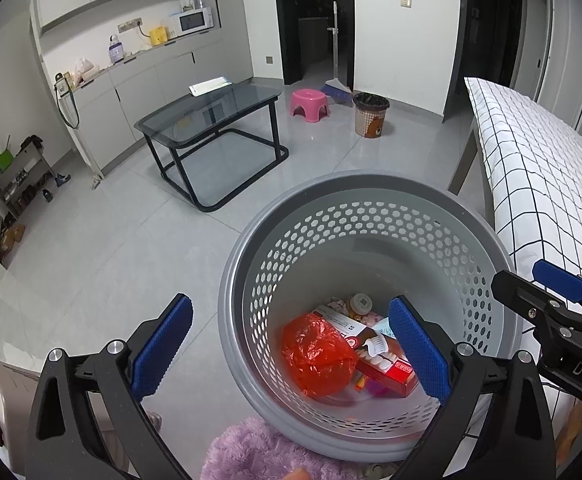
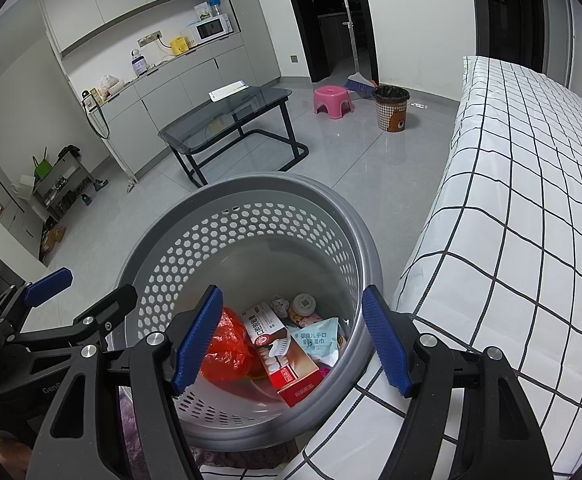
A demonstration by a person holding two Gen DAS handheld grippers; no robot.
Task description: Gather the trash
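I hold both my left gripper (image 1: 291, 352) and right gripper (image 2: 291, 344) spread wide, empty, above the perforated round grey plastic basket (image 1: 371, 200); inside lie 1 crumpled red plastic bag (image 1: 317, 354) and 1 red toothpaste box (image 2: 283, 352).

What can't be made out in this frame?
- Trash under the red bag and toothpaste box: covered in both views.
- Near wall of the basket: blocked by the open left tool; by the open right tool in the right view.
- Contents of the far bin: too small.
- Room beyond the doorway: dark.
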